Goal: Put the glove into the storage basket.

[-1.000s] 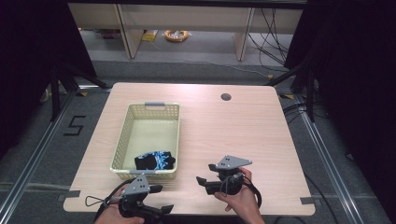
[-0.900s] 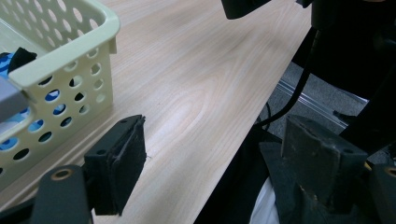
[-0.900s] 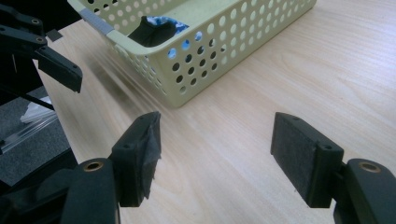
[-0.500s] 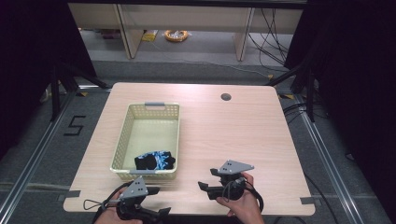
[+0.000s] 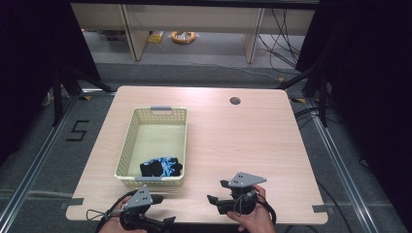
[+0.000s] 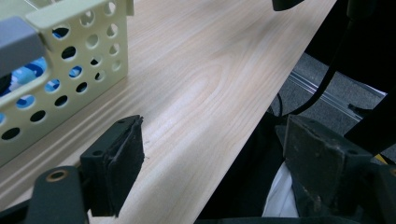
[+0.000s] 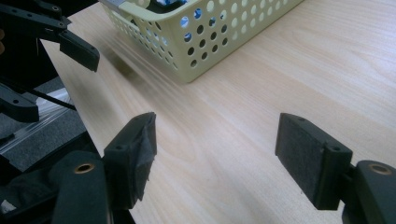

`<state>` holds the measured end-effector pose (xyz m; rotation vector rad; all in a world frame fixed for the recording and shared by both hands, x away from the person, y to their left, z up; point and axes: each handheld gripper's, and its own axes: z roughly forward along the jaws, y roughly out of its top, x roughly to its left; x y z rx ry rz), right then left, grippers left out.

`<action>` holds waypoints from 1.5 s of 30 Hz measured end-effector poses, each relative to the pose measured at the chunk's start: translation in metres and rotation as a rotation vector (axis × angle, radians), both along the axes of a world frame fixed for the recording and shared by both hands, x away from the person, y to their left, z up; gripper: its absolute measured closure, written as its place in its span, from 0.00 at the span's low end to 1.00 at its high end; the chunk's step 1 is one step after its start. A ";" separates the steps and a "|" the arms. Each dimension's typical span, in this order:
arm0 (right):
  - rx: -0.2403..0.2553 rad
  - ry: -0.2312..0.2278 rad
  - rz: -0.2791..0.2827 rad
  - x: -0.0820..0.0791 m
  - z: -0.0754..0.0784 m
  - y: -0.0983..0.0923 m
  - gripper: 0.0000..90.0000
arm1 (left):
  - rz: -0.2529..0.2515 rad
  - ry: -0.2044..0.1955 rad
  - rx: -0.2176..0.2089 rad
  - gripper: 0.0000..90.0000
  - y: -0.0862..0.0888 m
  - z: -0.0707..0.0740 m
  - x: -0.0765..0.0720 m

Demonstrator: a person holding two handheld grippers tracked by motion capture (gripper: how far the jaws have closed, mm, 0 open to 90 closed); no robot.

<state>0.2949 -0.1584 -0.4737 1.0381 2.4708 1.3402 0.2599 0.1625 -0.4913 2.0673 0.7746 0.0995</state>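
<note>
— Two grippers, both parked at the near edge of the table [image 5: 252, 145], and neither has anything in it. See the left gripper [image 5: 160, 224]? Its jaws stand wide apart, one over the wood, the other hanging past the table's edge.

— And the right gripper [image 5: 214, 199]?

— Wide open too — its jaws have just been opening further, with bare tabletop between the pads [image 7: 312, 161] and nothing else.

— So where's the thing they're after?

— I'd take it to be that black and blue cloth [image 5: 161, 168], bunched in the near end of the pale yellow basket [image 5: 127, 145], right against the near wall. From the left gripper's own camera you can catch bits of blue through the holes in the basket wall [image 6: 70, 60].

— Which hand is closer?

— The left, I'd say. The basket's near wall is just beyond it and slightly to the right, so the cloth lies forward and up over the rim. The right gripper sits well off to the right of the basket, jaws pointing leftward across the table toward it — it would have to travel left and over the side wall.

— Any long axis to line up with?

— Hard to tell; the cloth is crumpled, though the bundle runs a bit wider across the basket than along it. The basket itself runs lengthwise away from the person. Whichever hand goes, I reckon it has to come down from above — that wall stands between the jaws and the cloth.
</note>
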 end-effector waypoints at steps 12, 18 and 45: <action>-0.039 0.000 0.010 -0.011 -0.008 -0.002 0.29 | 0.021 -0.013 0.023 0.22 0.000 -0.009 -0.005; -0.060 0.002 0.022 -0.017 -0.013 -0.002 0.27 | 0.015 -0.020 0.028 0.22 0.000 -0.012 -0.008; -0.119 0.003 0.057 -0.026 -0.023 0.002 0.25 | 0.009 -0.047 0.081 0.22 0.001 -0.014 -0.012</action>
